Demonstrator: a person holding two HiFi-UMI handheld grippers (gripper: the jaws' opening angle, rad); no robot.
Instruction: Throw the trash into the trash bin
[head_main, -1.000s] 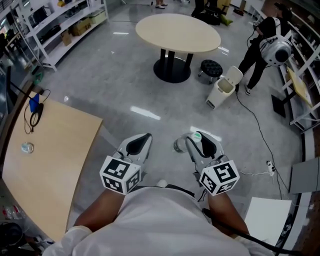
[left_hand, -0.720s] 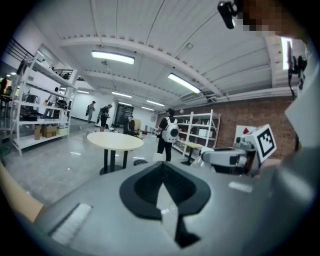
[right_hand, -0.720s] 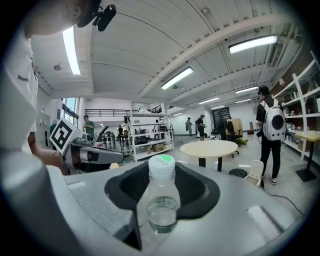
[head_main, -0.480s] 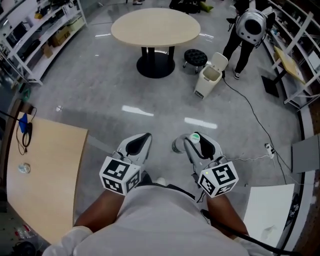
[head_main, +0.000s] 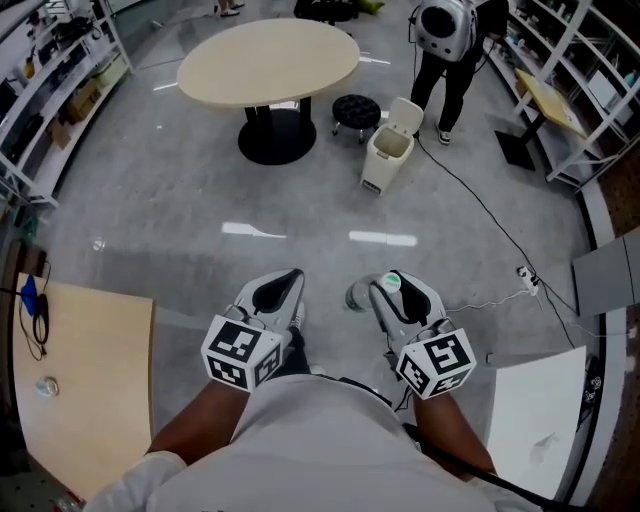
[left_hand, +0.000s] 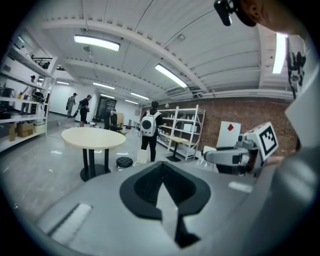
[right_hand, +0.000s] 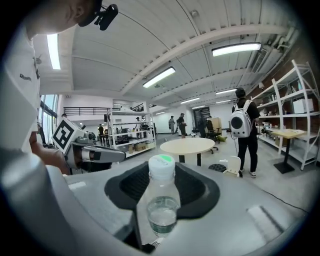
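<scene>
Wooden desk, far left of the head view: it is carrying a dark cable and a small round item too small to identify. Round beige table: it is standing on a black pedestal at the far side of the grey floor. Black stool: it is sitting just right of that pedestal. White trash bin: it is standing just beside the stool with its flip lid raised, and what is inside it cannot be made out. Person with a white backpack: they are standing just behind the bin. Left gripper: it is being held low in front of the person's body with its fingers closed together and nothing between them. Right gripper: it is being held alongside the left one, and its fingers are clamping a clear plastic water bottle. The bottle is standing up between the two fingers, which are pressing on its lower body. It is wearing a white cap with a green top and is holding a little clear water. The bottle is riding well apart from the trash bin, which is waiting across the open floor ahead.
</scene>
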